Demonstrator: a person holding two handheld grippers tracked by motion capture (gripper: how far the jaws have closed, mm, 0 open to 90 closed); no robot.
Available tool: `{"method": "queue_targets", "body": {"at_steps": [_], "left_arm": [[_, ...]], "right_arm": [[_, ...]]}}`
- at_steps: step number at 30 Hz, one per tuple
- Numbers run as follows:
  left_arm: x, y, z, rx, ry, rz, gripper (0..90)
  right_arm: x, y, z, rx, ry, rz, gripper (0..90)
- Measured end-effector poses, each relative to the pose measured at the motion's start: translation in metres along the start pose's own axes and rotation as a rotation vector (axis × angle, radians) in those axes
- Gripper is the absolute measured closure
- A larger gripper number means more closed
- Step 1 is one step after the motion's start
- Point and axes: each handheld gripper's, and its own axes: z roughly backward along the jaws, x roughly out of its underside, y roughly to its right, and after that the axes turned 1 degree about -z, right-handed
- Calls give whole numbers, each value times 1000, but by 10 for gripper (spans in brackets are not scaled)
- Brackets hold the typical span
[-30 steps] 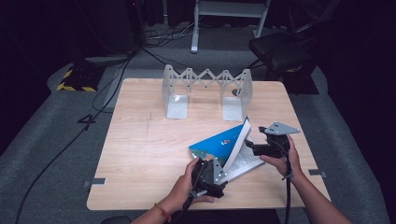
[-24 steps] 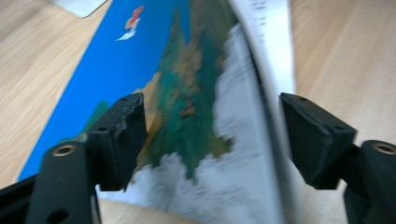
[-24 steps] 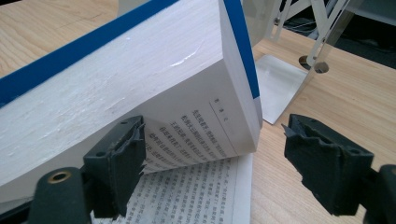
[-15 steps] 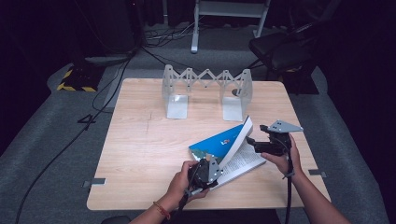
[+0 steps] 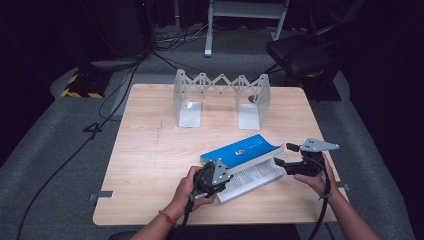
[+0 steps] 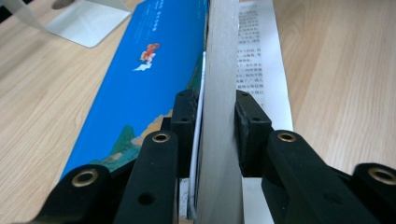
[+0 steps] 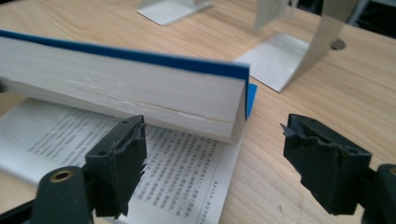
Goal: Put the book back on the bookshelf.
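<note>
Bare counter (image 5: 150, 165) lay open left of the half-open blue book (image 5: 240, 150), which blocked the near right. At the far edge, a metal folding rack (image 5: 220, 92) barred passage; a clear strip ran between rack and book.

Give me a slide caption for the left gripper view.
Left tongs clamp the blue book's page block edge-on.
</note>
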Motion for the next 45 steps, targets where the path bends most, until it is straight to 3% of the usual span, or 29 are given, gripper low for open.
{"method": "queue_targets", "body": {"at_steps": [3, 7, 11, 14, 18, 21, 22, 23, 26, 30, 32, 34, 38, 45], "left_arm": [[3, -7, 4, 31, -6, -10, 727], [10, -16, 9, 71, -18, -17, 719], [16, -23, 13, 86, -30, -38, 708], [21, -29, 17, 91, -32, -42, 702], [26, -36, 22, 105, -38, -38, 691], [29, -39, 24, 108, -42, -38, 682], [31, -42, 26, 108, -47, -35, 676], [31, -42, 26, 108, -47, -35, 672], [34, -45, 28, 107, -42, -10, 657], [34, -39, 29, 69, -79, 9, 601], [31, -33, 27, 28, -105, 33, 523], [25, -21, 25, -45, -146, 43, 490], [9, -3, 19, -62, -146, 63, 426], [1, 8, 2, -135, -191, 50, 347]], "right_arm": [[-4, -3, 9, -64, 40, 38, 219], [-16, -14, 12, -132, 96, 122, 224], [-26, -26, -3, -187, 70, 202, 235], [-25, -29, -19, -250, 24, 211, 244], [-16, -29, -33, -278, -26, 235, 249], [-11, -30, -38, -264, -55, 270, 274], [-6, -30, -42, -258, -66, 289, 330], [-6, -30, -42, -258, -66, 289, 330], [1, -31, -45, -254, -53, 336, 513], [3, -38, -45, -241, -37, 387, 558], [3, -41, -45, -230, -41, 394, 567], [2, -44, -45, -221, -42, 403, 571], [0, -55, -45, -204, -56, 427, 583], [-4, -75, -48, -190, -77, 435, 610]]}}
